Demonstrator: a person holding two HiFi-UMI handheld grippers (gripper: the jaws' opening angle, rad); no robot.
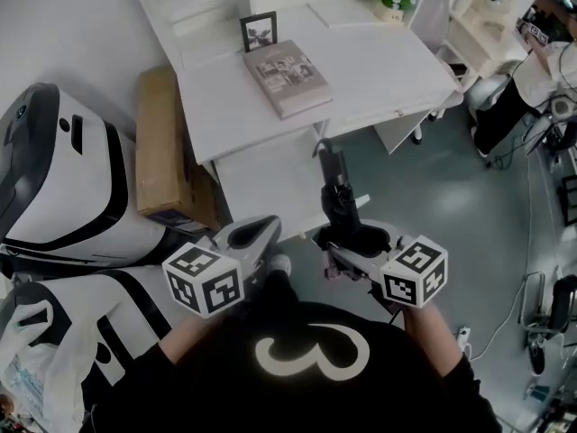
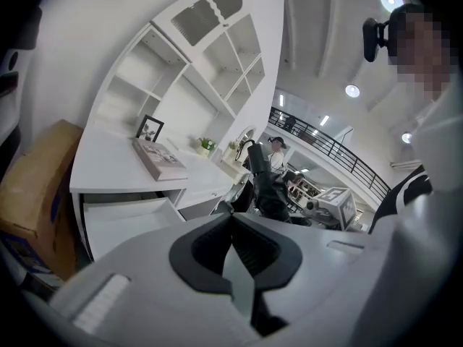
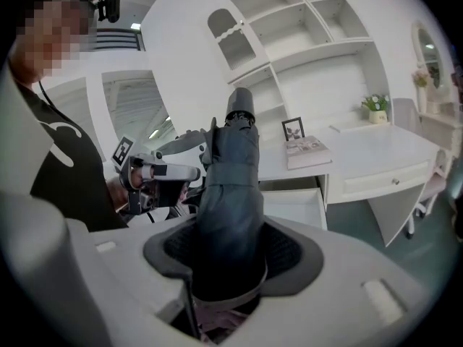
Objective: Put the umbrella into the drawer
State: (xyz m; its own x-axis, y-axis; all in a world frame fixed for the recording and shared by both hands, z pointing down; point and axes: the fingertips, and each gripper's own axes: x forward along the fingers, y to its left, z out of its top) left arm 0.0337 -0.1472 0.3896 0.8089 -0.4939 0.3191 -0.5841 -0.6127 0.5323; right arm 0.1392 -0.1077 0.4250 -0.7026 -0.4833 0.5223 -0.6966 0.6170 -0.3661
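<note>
In the lower left of the head view, my left gripper (image 1: pixel 260 234) has its fingers together on nothing. The drawer (image 1: pixel 270 183) stands open mid-frame under the bench (image 1: pixel 379 61). Just right of it, my right gripper (image 3: pixel 231 248) has its fingers clamped on the folded umbrella (image 3: pixel 233 172), which points upward. I should grip firmly, lay it flat along the drawer's length, then lower it in.
</note>
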